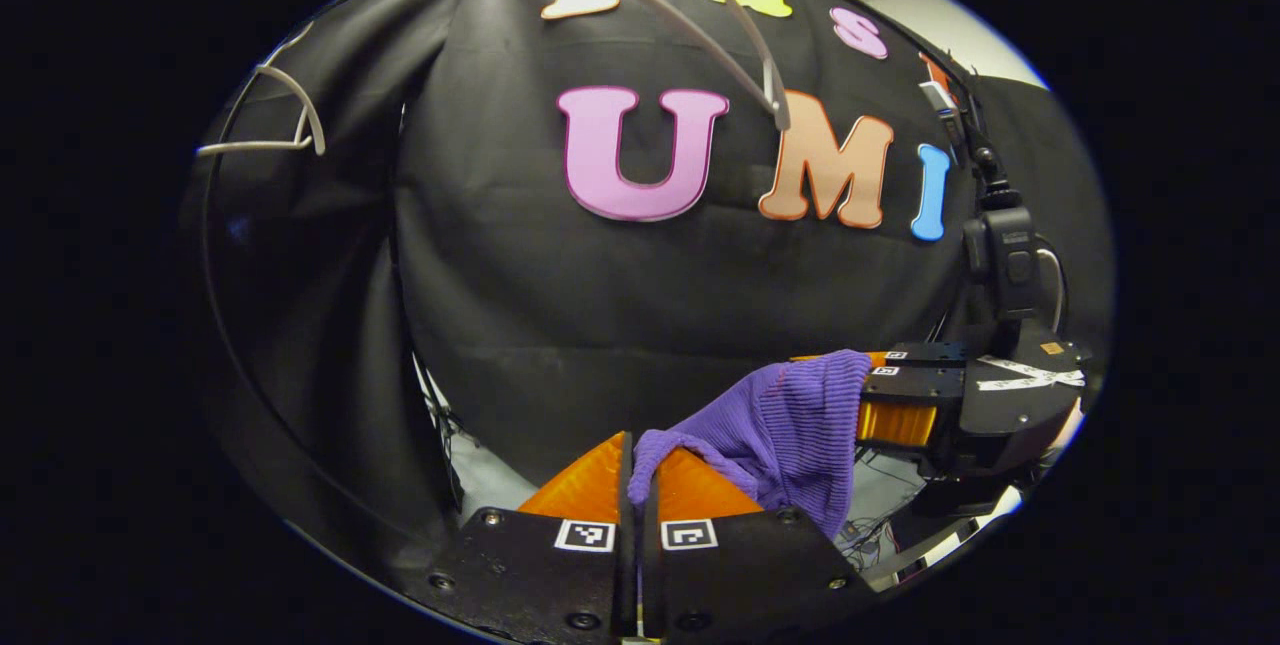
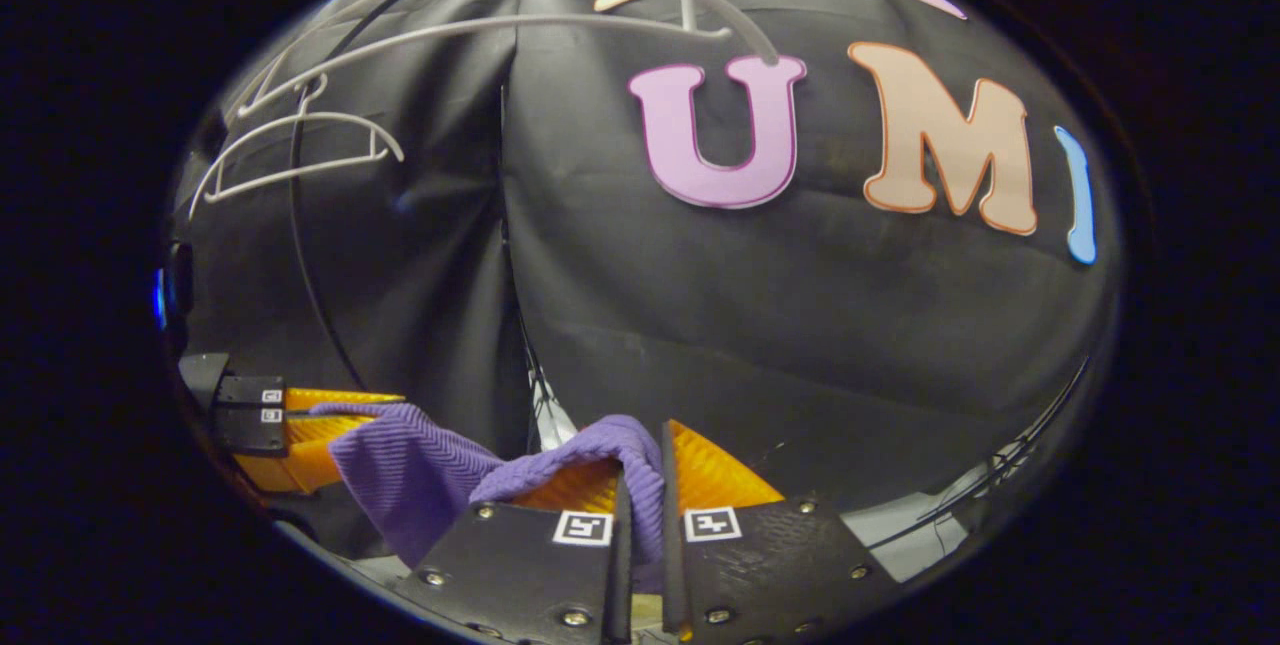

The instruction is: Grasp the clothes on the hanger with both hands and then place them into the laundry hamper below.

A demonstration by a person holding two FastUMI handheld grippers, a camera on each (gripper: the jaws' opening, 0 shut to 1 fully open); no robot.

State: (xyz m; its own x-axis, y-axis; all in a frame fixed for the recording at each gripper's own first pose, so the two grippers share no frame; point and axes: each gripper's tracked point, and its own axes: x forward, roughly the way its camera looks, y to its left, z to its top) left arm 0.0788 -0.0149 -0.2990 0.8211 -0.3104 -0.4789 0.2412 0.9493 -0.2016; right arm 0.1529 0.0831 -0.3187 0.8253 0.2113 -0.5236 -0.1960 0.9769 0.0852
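Your purple garment (image 1: 790, 435) hangs stretched between the two grippers, off the bare white hangers (image 1: 700, 15) above. Your left gripper (image 1: 640, 485) is clamped tight on one edge, and your right gripper (image 2: 640, 485) pinches the other.

Purple ribbed garment (image 1: 790, 425), pale-grey hangers (image 2: 300, 150)
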